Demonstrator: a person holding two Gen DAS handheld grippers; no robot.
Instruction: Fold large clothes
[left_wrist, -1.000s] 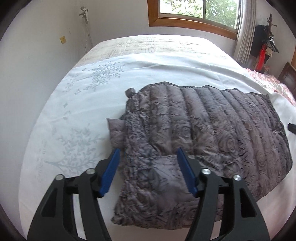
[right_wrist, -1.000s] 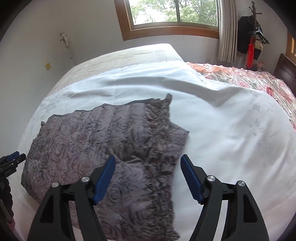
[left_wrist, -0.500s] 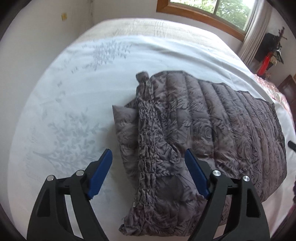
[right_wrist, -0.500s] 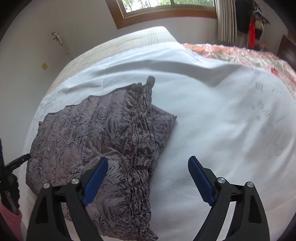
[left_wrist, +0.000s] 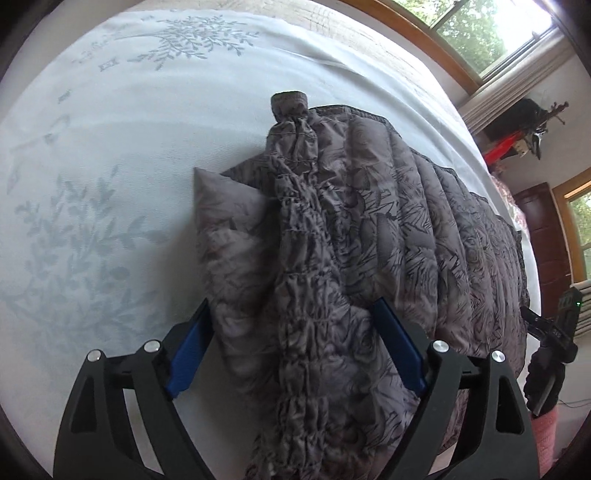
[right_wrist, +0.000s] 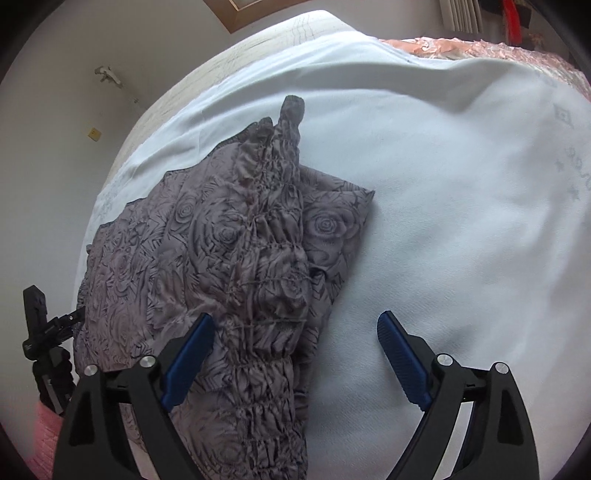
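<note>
A grey quilted jacket (left_wrist: 406, 229) with a rose print lies flat on the white bed sheet (left_wrist: 110, 147). A gathered sleeve (left_wrist: 299, 229) runs along its left end. My left gripper (left_wrist: 291, 306) hangs close over that end, its jaws opening, with the sleeve and folded edge between the blue pads but not pinched. In the right wrist view the jacket (right_wrist: 207, 236) lies left of centre. My right gripper (right_wrist: 295, 315) stands open over its right end and its gathered sleeve (right_wrist: 273, 221), one pad above the cloth and the other above the bare sheet (right_wrist: 461, 184).
Each gripper shows at the edge of the other's view, the right gripper (left_wrist: 546, 332) and the left gripper (right_wrist: 48, 325), with a pink sleeve below. A window (left_wrist: 480, 33) and coat stand (left_wrist: 532, 122) are beyond the bed. A pink bedcover (right_wrist: 461, 48) lies at the far right.
Both grippers have sunk toward the jacket and tipped further downward, and their jaws stand wider. The jacket lies where it was.
</note>
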